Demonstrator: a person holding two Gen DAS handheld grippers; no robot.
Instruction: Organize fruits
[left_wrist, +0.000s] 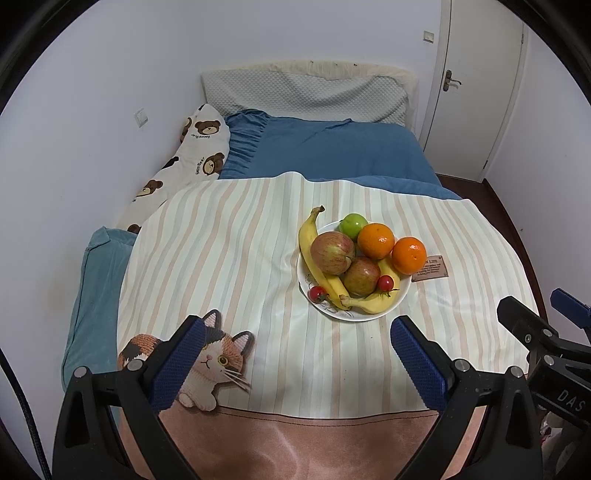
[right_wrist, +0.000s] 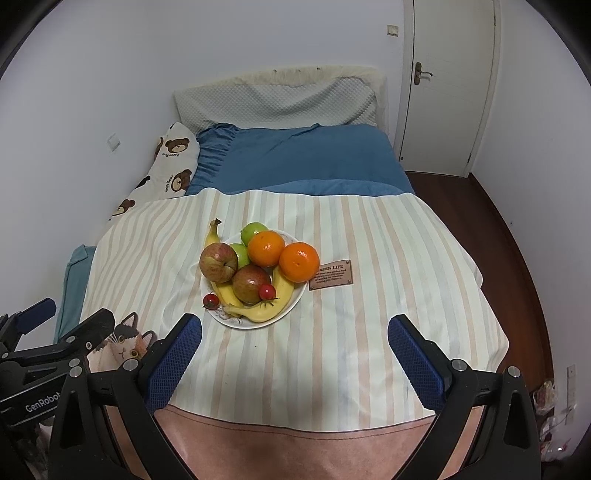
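Here, each part is set down in turn.
Surface: a striped cloth (left_wrist: 258, 240) with a cat picture (left_wrist: 218, 360) is spread over a bed (left_wrist: 332, 151); a pink band is seen at its near edge.
Room: white walls, a door (right_wrist: 443, 92) at the far right and dark wood floor (right_wrist: 517, 240) are shown; a grey pillow (left_wrist: 306, 92) and a bear-print cushion (left_wrist: 192, 155) are laid at the head.
Fruit: a white plate (right_wrist: 295, 299) is set mid-cloth, piled with two bananas (left_wrist: 314, 254), two red apples (left_wrist: 332, 251), green apples (left_wrist: 352, 224), two oranges (left_wrist: 376, 240) and two small red fruits (left_wrist: 317, 293).
Label: a brown patch (right_wrist: 330, 275) is seen just right of the plate.
Left claw (left_wrist: 301, 358): spread wide, nothing held, well short of the plate.
Right claw (right_wrist: 295, 356): spread wide, nothing held or touched, the plate just beyond its left finger.
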